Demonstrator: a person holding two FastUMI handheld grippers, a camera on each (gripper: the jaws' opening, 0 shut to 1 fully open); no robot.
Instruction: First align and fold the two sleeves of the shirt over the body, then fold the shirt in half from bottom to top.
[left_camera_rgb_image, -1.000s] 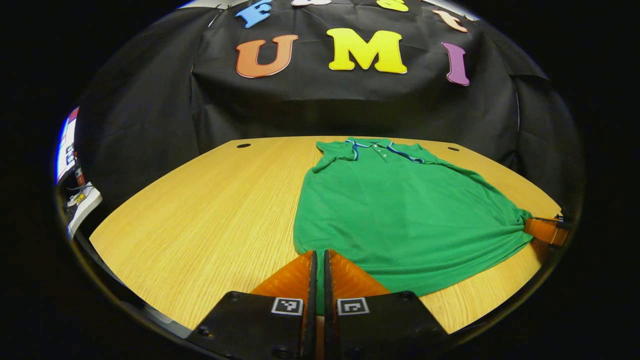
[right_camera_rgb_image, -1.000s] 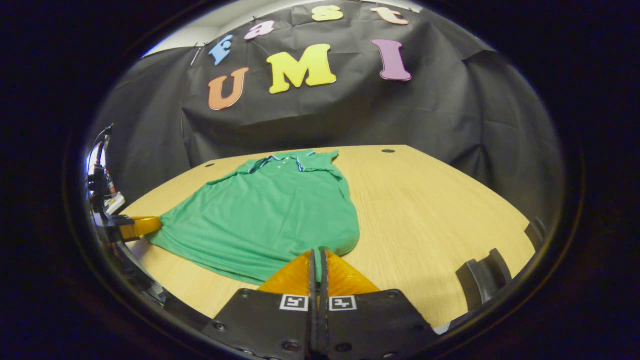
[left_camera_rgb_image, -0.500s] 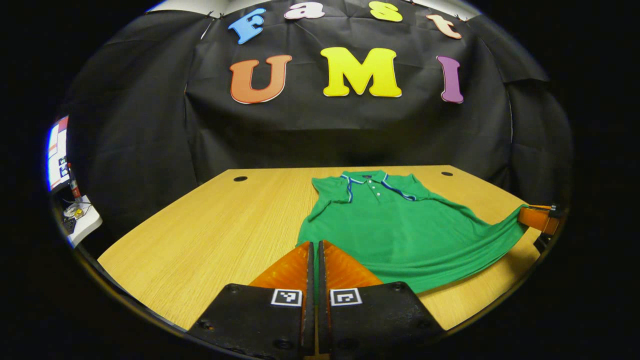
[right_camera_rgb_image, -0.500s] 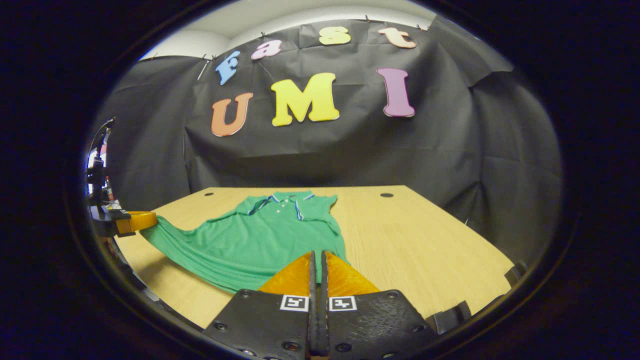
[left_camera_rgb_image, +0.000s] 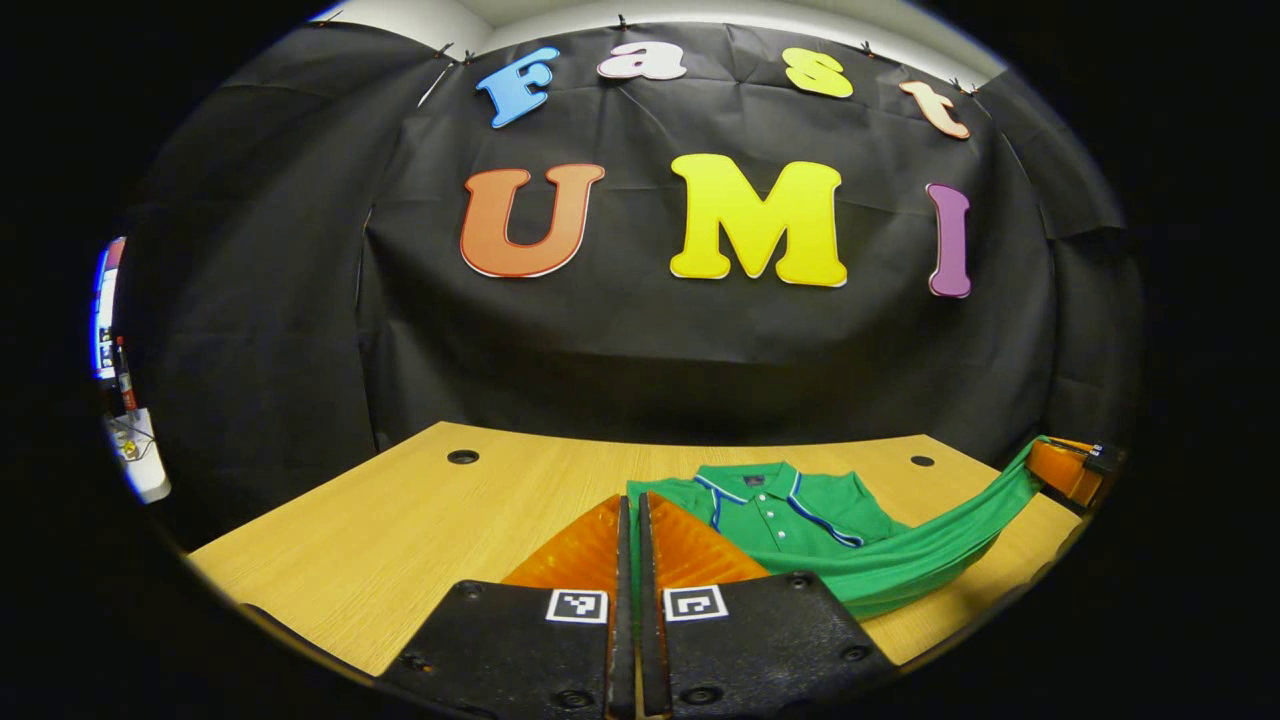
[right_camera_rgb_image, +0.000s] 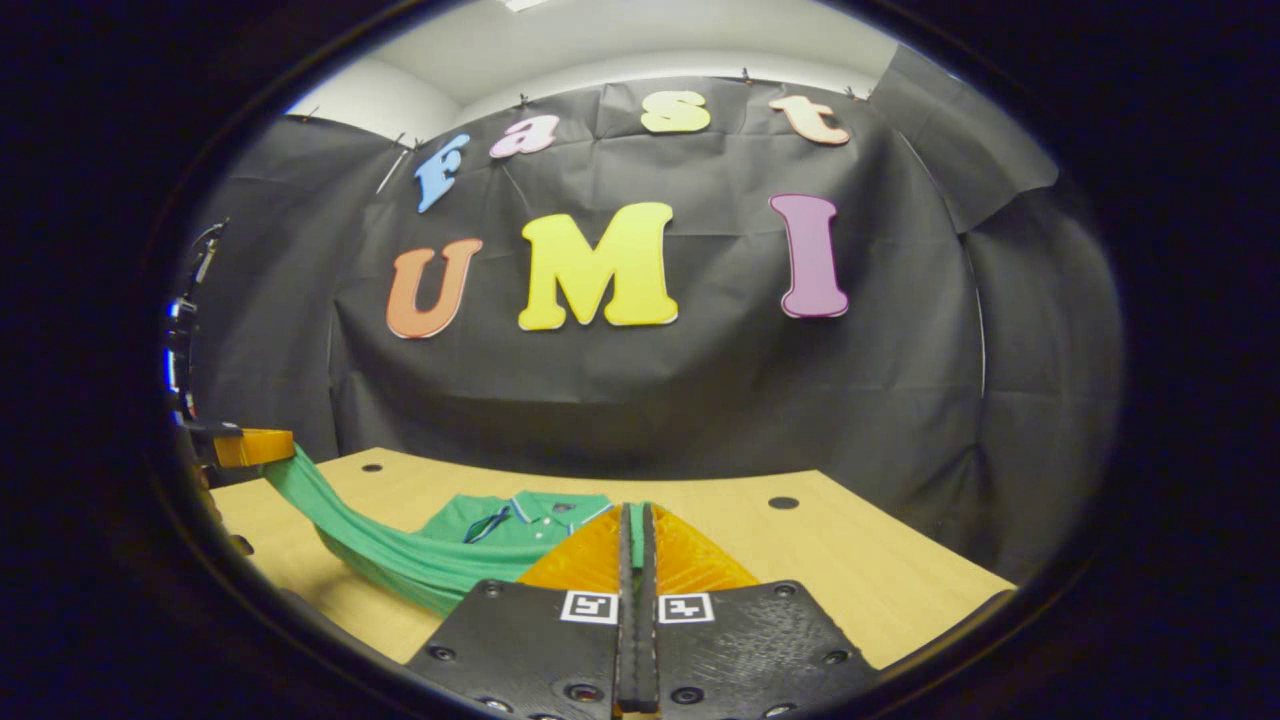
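Tabletop (left_camera_rgb_image: 400, 540): pale wood-grain laminate, flat and smooth, its far edge gently curved against the booth's black cloth wall. It lies beneath and ahead of both tongs. Two small dark round holes sit near its far edge, one (left_camera_rgb_image: 462, 457) to the left of the left tongs, one (left_camera_rgb_image: 921, 461) to their right; the right gripper view likewise shows one (right_camera_rgb_image: 372, 467) to the left and one (right_camera_rgb_image: 782, 503) to the right of the right tongs.

Shirt (left_camera_rgb_image: 800, 510): green knit polo, soft and matte, with a fold-down collar (left_camera_rgb_image: 757, 482) edged in blue and white and a short buttoned placket. Collar end rests flat on the tabletop just ahead of both tongs. The bottom hem is lifted off the surface and hangs as a sagging, bunched band (left_camera_rgb_image: 940, 550) stretched between the two tongs. In the right gripper view the same band (right_camera_rgb_image: 360, 545) runs from the right tongs leftward and upward to the other pair.

Left tongs (left_camera_rgb_image: 630, 515): two wedge-shaped ribbed fingers on black textured mounts, pressed together with a strip of green fabric pinched between them. Seen far left in the right gripper view (right_camera_rgb_image: 262, 447), clamped on the hem corner.

Right tongs (right_camera_rgb_image: 635, 525): same build, closed on a sliver of green cloth. Seen far right in the left gripper view (left_camera_rgb_image: 1065, 468), gripping the opposite hem corner.
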